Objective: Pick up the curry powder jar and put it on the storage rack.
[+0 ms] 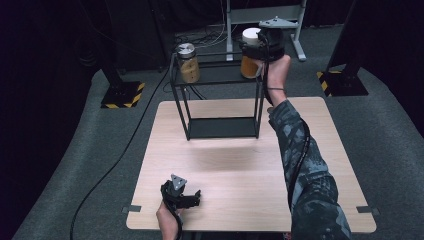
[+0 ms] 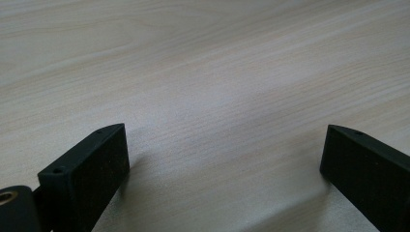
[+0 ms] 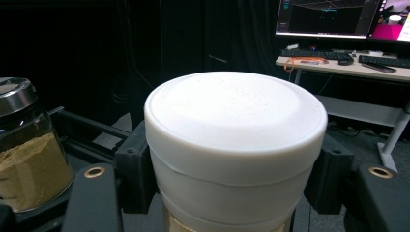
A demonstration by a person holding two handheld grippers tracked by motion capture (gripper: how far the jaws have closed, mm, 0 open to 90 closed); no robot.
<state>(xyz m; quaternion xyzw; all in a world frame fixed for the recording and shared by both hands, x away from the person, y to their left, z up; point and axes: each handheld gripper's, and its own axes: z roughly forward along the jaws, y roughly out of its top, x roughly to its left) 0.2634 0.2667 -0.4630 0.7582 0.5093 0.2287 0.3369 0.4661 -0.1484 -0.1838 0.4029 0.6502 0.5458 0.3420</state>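
Observation:
A jar with a white lid (image 1: 249, 36) and amber contents stands at the right end of the black wire shelf's top (image 1: 215, 75). My right gripper (image 1: 252, 49) is shut on it, jaws pressing both sides just under the white lid (image 3: 235, 113). A second jar with a metal lid (image 1: 187, 62) and brown powder stands at the shelf's left end, also seen as the glass jar (image 3: 24, 150) beside the held one. My left gripper (image 1: 187, 195) rests near the table's front edge, open, with bare wood between its fingers (image 2: 92, 169).
The black shelf stands at the back of the light wooden table (image 1: 240, 170). A cable (image 1: 115, 155) runs across the grey floor on the left. Stand bases with yellow-black tape (image 1: 122, 95) flank the table. A desk with keyboard and monitor (image 3: 338, 19) lies beyond.

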